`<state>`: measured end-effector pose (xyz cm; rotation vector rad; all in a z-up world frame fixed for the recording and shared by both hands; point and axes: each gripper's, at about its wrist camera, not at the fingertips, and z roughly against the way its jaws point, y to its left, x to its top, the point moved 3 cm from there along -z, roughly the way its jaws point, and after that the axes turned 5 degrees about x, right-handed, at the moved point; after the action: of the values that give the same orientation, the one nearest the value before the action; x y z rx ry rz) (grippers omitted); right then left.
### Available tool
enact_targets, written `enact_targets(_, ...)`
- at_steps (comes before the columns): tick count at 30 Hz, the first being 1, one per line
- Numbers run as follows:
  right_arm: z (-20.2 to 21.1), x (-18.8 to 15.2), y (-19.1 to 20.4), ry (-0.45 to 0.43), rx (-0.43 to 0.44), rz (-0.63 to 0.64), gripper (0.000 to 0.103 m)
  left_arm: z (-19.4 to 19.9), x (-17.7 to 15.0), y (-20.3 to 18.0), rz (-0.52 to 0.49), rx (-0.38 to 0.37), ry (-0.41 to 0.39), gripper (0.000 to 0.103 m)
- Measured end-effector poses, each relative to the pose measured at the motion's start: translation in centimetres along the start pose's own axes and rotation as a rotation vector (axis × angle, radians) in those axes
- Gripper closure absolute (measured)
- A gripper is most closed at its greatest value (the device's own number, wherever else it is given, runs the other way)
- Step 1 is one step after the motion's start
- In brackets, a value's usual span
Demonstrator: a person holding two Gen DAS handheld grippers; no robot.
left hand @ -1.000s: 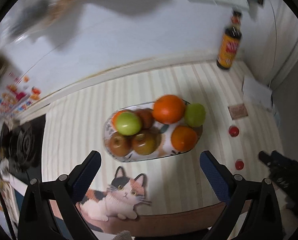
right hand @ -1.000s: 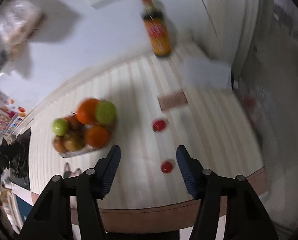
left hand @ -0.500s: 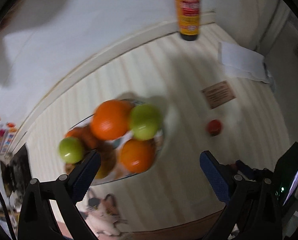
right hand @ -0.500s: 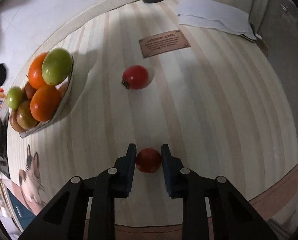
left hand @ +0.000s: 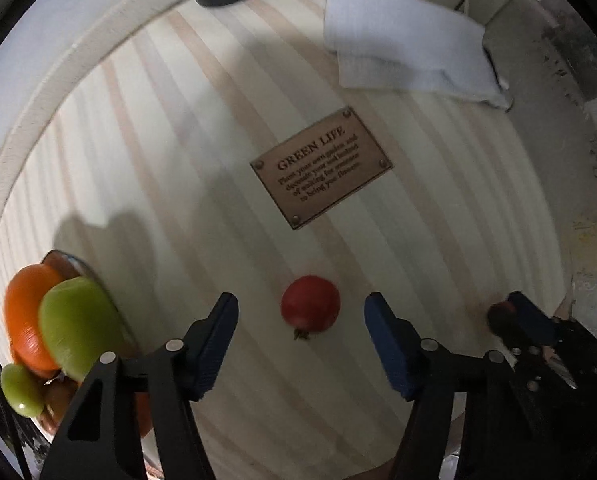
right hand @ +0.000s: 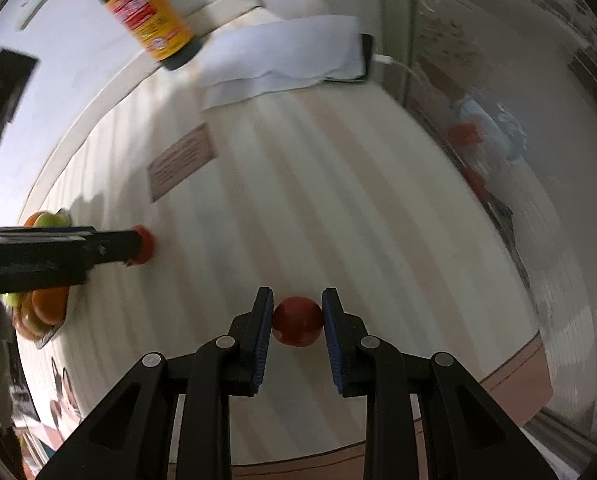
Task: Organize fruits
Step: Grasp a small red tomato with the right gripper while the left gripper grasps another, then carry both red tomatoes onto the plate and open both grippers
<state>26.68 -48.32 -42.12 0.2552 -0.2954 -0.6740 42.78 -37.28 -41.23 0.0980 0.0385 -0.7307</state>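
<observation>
**Between the jaws: two red tomatoes, striped desk**

Left gripper (left hand: 300, 322): jaws wide open, straddling a red tomato (left hand: 310, 314) lying on the desk (left hand: 218, 160), centred between them, stem toward the camera. Right gripper (right hand: 297, 322): jaws clamped on second tomato (right hand: 297, 321). Fruit bowl (left hand: 83, 269) at far left, nearer the left gripper.

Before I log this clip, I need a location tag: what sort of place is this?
Probably a home kitchen or dining table: a striped tablecloth carries a fruit bowl of oranges and green apples, a sauce bottle stands by the wall, and small red fruits lie loose.
</observation>
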Motion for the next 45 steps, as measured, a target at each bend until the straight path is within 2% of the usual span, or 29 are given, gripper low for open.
enact_targets(1, 0.1, 0.6, 0.1, 0.0, 0.0, -0.008, 0.075, -0.4, 0.1, -0.1, -0.002, -0.005, 0.007, 0.05)
enact_targets(4, 0.0, 0.8, -0.5, -0.001, 0.002, -0.03, 0.075, -1.1, 0.2, -0.3, -0.008, -0.012, 0.027, 0.062)
enact_targets(7, 0.3, 1.3, -0.7, -0.004, 0.003, -0.035, 0.075, -0.7, 0.4, -0.5, -0.018, -0.009, 0.004, 0.074)
enact_targets(14, 1.2, 2.1, 0.0, -0.022, 0.001, -0.02, 0.075, -0.1, 0.1, -0.7, -0.038, -0.012, -0.017, 0.075)
enact_targets(18, 1.8, 2.4, 1.1, -0.033, 0.012, -0.015, 0.075, 0.8, -1.0, 0.1, -0.021, -0.042, -0.033, 0.075)
enact_targets(24, 3.3, 2.9, 3.5, -0.049, 0.041, 0.018, 0.075, 4.7, -3.4, 3.0, 0.037, -0.115, -0.095, 0.075)
enact_targets(29, 4.5, 2.7, 6.6, -0.05, 0.085, 0.064, 0.075, 8.4, -6.6, 7.6, 0.132, -0.165, -0.154, 0.075)
enact_targets(36, 4.5, 1.6, 14.3, -0.004, 0.19, 0.182, 0.076, 11.6, -11.5, 16.3, 0.339, -0.192, -0.218, 0.075)
enact_targets(45, 2.2, -2.5, 26.1, 0.095, 0.35, 0.331, 0.075, 11.6, -17.6, 26.7, 0.593, -0.185, -0.245, 0.075)
